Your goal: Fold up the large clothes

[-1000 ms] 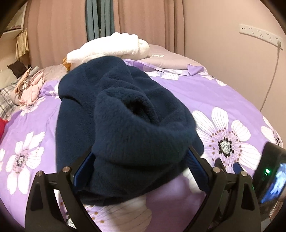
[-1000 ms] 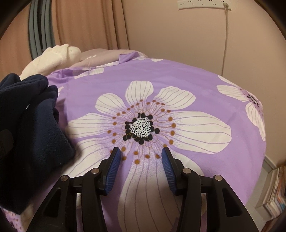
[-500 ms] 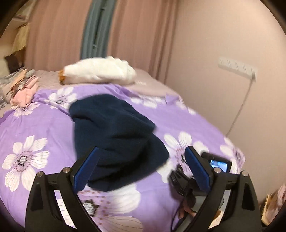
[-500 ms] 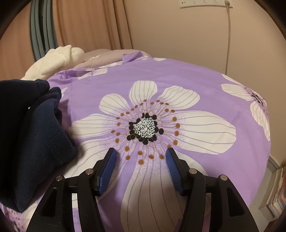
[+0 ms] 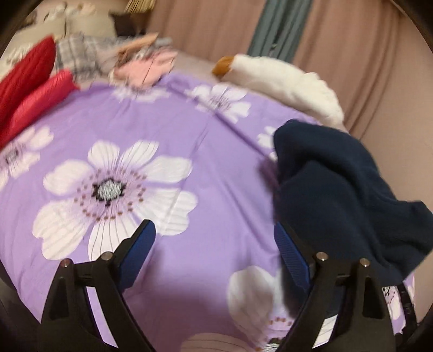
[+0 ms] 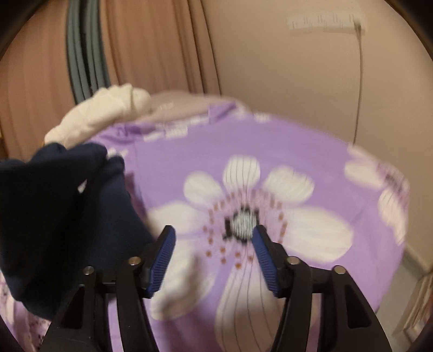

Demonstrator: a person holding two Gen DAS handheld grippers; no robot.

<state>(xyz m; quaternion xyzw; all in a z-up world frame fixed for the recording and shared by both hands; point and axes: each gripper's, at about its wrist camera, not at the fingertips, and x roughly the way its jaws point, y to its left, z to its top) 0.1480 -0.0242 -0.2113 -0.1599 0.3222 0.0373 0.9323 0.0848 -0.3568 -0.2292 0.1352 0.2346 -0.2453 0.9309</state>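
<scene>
A dark navy fleece garment (image 5: pixel 335 189) lies folded in a bundle on the purple flowered bedspread (image 5: pixel 173 130), at the right of the left wrist view and at the left of the right wrist view (image 6: pixel 54 216). My left gripper (image 5: pixel 213 243) is open and empty over bare bedspread, its right finger close beside the garment. My right gripper (image 6: pixel 213 251) is open and empty above a white flower print, to the right of the garment. Both views are blurred.
A white fluffy garment (image 5: pixel 286 81) lies at the far side of the bed by the curtains. Pink and plaid clothes (image 5: pixel 140 67) and red cushions (image 5: pixel 29 89) sit at the far left. A wall with a power strip (image 6: pixel 324 21) borders the bed's right side.
My left gripper has let go of the navy garment, pulled back and swung left, so the garment now sits at its right. My right gripper has lifted slightly and stays open.
</scene>
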